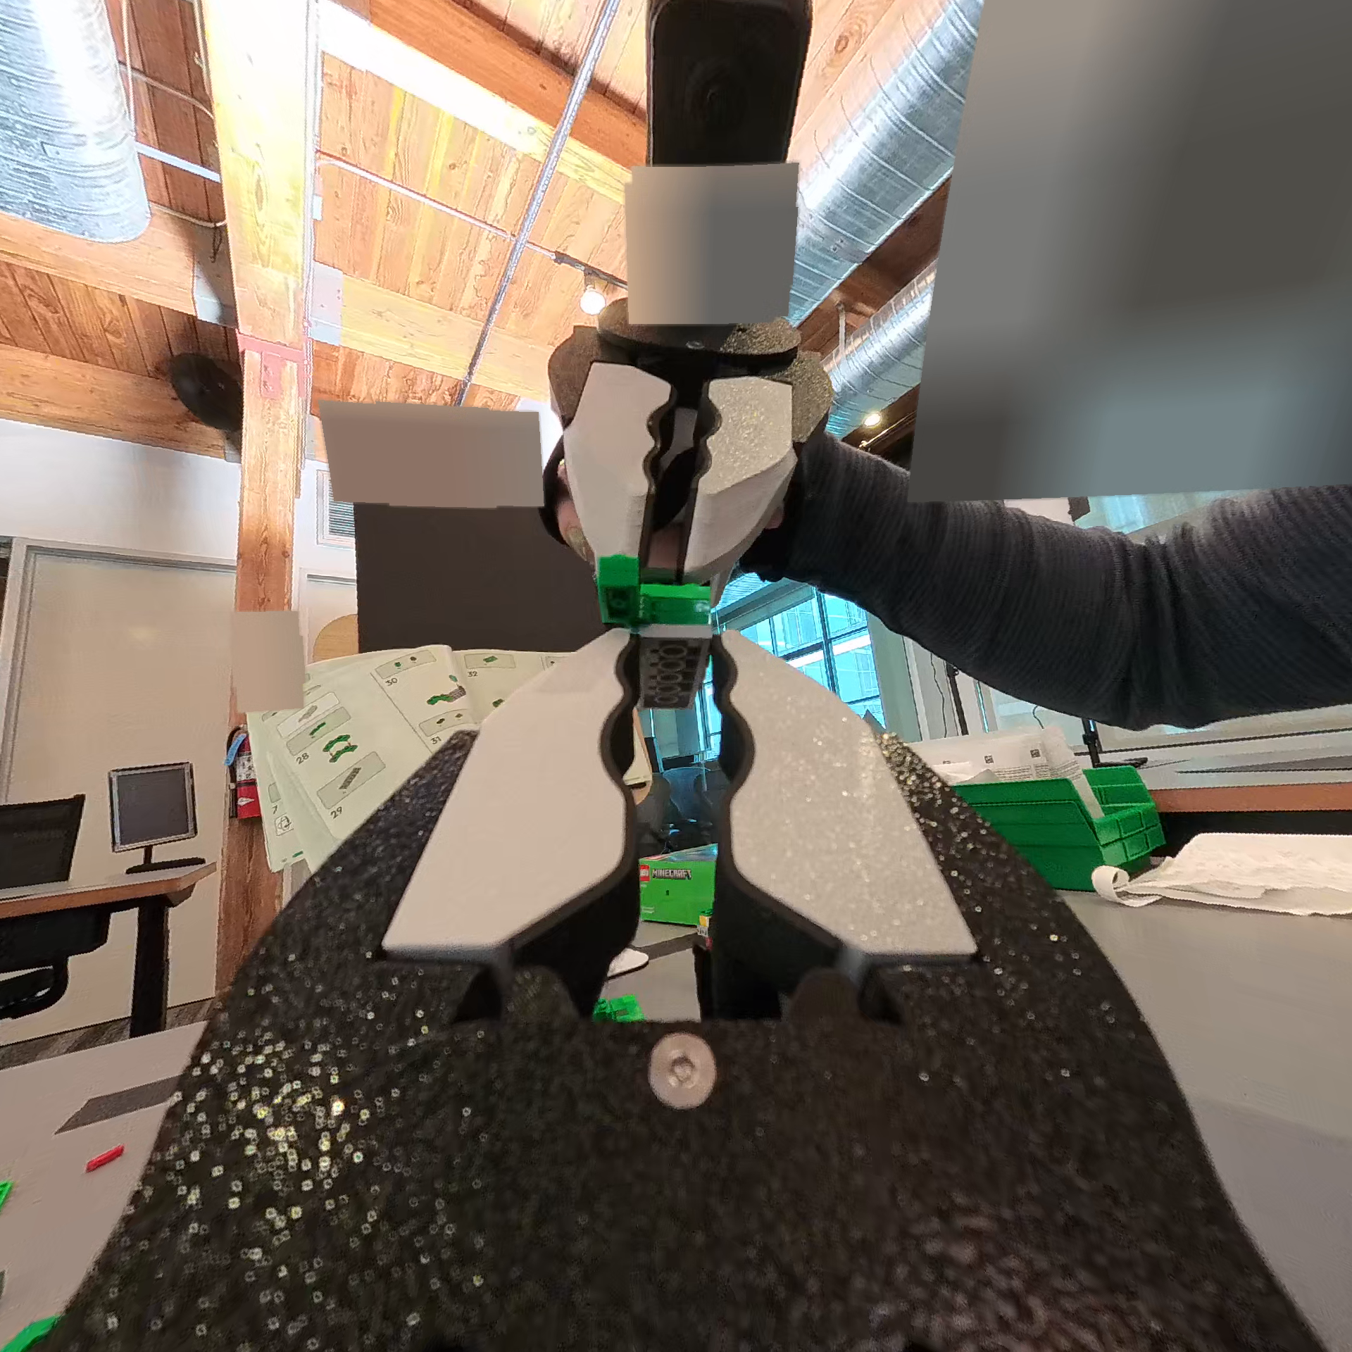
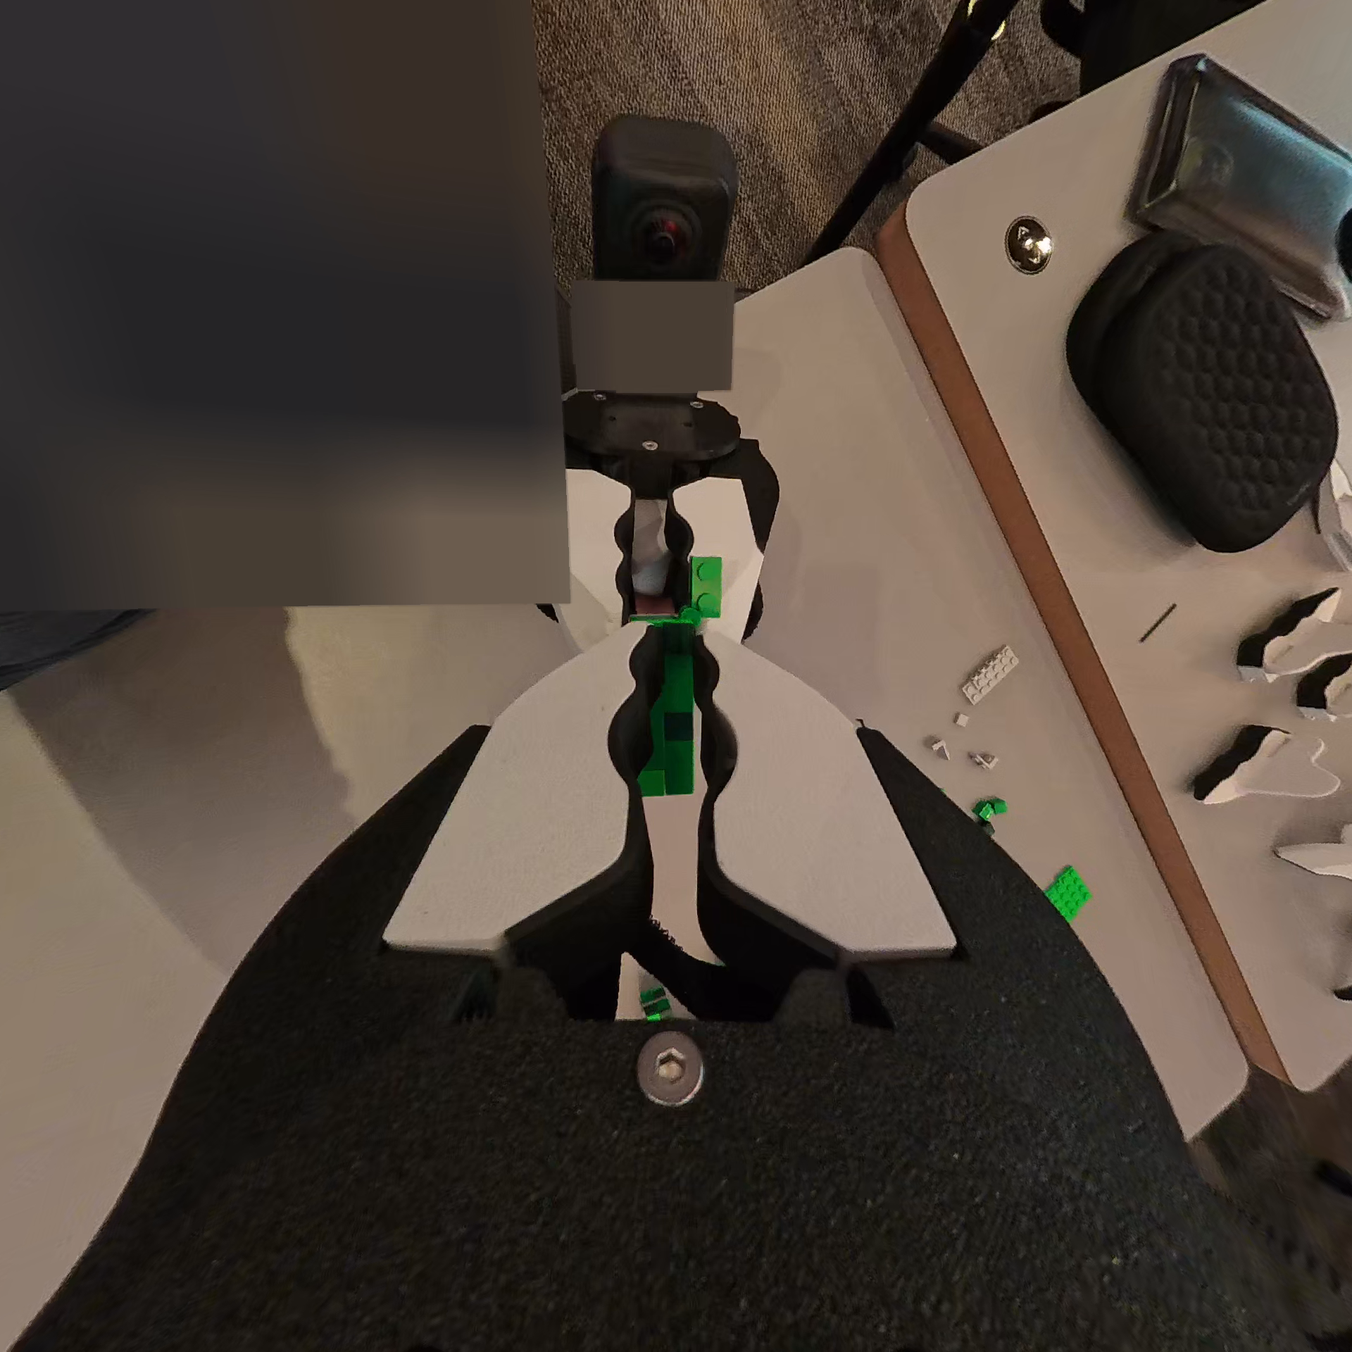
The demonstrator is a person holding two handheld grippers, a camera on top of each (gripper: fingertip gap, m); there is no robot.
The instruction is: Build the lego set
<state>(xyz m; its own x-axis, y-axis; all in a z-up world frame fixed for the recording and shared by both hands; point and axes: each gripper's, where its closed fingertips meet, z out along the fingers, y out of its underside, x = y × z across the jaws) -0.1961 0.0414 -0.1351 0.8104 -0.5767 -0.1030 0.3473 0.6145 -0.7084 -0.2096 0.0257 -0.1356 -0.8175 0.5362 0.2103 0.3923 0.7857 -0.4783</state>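
Grippers meet tip to tip in mid-air, each closed on part of a small lego build. Seen from the left wrist camera, the left gripper points upward toward a wooden-beamed ceiling, its white fingers narrowed around a dark grey plate whose underside faces the camera. Directly above, the right gripper comes down from the opposite direction, held by a person's arm in a dark sleeve. Its jaws are nearly together on a green lego piece that sits on the top end of the dark plate.

From the right wrist camera, the right gripper pinches the green lego assembly, which runs lengthwise between its fingers. The left gripper faces it from beyond, with a small green brick at the junction.

Beyond, an open instruction booklet stands upright, a green lego box lies on the grey table, and green bins sit to the right. Loose grey pieces and a green plate lie scattered on the table surface.
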